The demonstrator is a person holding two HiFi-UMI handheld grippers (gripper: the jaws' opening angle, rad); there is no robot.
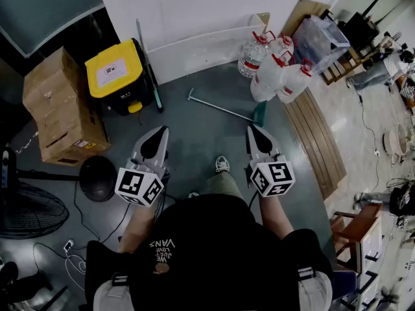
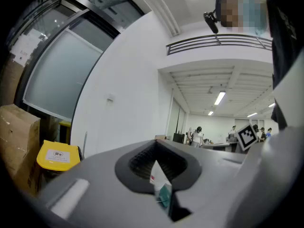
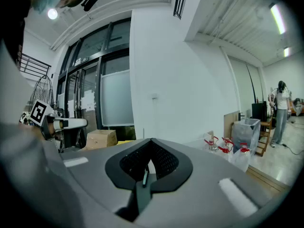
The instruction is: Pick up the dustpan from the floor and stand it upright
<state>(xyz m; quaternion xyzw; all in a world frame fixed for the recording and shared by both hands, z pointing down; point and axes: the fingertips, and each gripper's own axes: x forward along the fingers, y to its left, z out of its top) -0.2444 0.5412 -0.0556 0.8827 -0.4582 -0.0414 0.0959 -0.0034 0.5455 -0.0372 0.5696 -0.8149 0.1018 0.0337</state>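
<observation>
The dustpan lies flat on the grey floor: a long grey handle [image 1: 220, 109] runs to a green pan [image 1: 260, 114] beside the water jugs. My left gripper [image 1: 160, 130] is held level above the floor, shut and empty, left of the handle. My right gripper [image 1: 251, 129] is also shut and empty, its tip just short of the green pan. In the left gripper view the jaws [image 2: 159, 175] are closed, and a sliver of the green pan [image 2: 165, 194] shows through the slit. The right gripper view shows closed jaws [image 3: 145, 172] with nothing between them.
Several water jugs [image 1: 275, 70] stand by the white wall. A black bin with a yellow lid [image 1: 117, 73] and cardboard boxes [image 1: 61, 109] sit at the left, with a fan [image 1: 26, 209] nearer me. Wooden planks [image 1: 318, 141] lie at the right. My shoe [image 1: 222, 164] is between the grippers.
</observation>
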